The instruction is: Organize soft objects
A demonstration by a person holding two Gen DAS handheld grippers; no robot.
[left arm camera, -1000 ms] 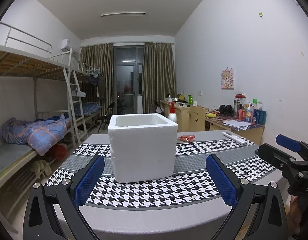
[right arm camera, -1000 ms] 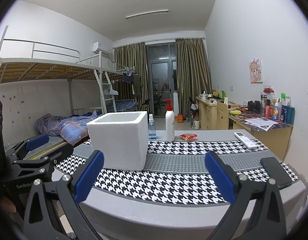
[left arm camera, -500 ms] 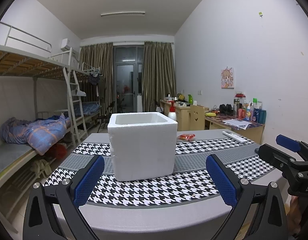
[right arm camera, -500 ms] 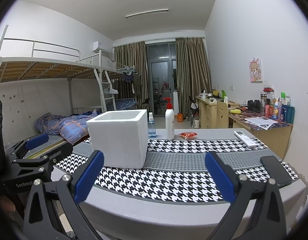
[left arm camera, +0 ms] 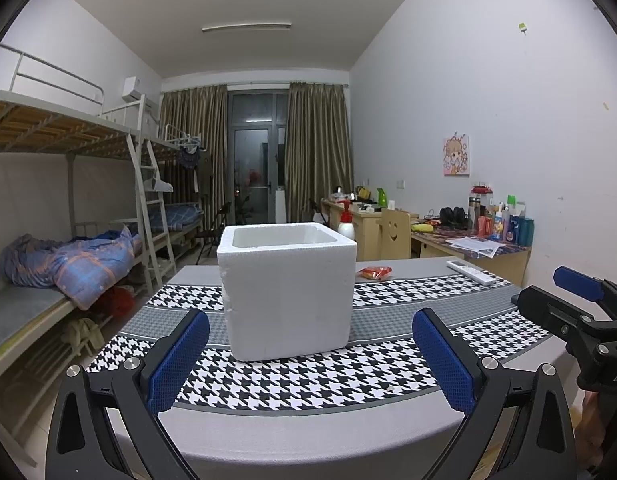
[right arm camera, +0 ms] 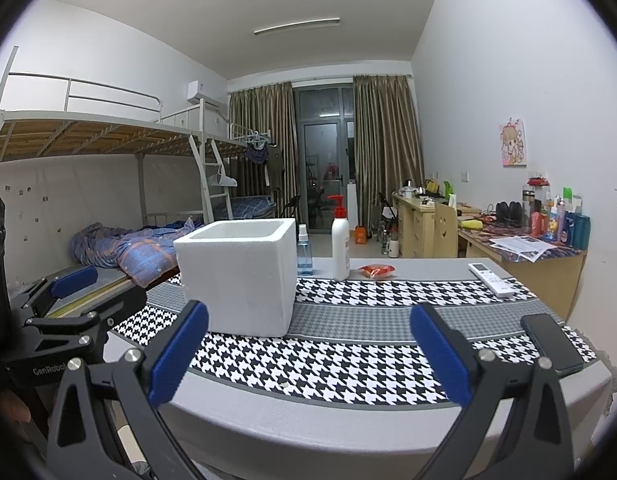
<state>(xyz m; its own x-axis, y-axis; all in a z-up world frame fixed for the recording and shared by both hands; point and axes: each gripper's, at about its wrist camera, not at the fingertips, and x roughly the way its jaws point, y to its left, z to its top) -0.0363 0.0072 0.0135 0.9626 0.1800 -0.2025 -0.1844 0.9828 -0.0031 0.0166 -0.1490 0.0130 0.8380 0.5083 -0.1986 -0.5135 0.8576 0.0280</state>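
Almost no displacement since the earlier frames: both tools at the near worktop edge as before, foam box slightly lower in the left wrist view.

Left gripper (left arm camera: 310, 354): fingers (left arm camera: 178, 360) spread wide apart, nothing between them. Blue ribbed pads on black angular frames with silver screws. Frame bases cut off by the lower picture edge.

Right gripper (right arm camera: 308, 350): fingers (right arm camera: 438, 356) likewise wide apart, empty. Same blue textured pads, same black frames. Levelled just off the near edge, pointed across the worktop, beside the left tool. Holding hands mostly hidden; only a dim sliver at each outer picture margin.

Worktop (right arm camera: 372, 428): grey, rounded near edge, covered by a runner (right arm camera: 348, 364) in black-and-white houndstooth with a finer grey band down the middle.

Foam box (left arm camera: 288, 292): white, cubic, thick-walled, grainy surface, open top, upright on the runner ahead of the left gripper. Interior not visible from either camera; contents cannot be told.

Small red packet (right arm camera: 376, 270): crinkled, soft-looking, flat at the far side of the worktop, well apart from both tools. Print too small to read.

Behind the box: clear blue spray bottle (right arm camera: 304, 250) and white pump bottle (right arm camera: 340, 238) with red head, upright, the spray bottle hidden by the box in the left wrist view. White remote (right arm camera: 490, 278) at far right. Dark phone (right arm camera: 550, 342) at the right edge, partly masked by the right finger.
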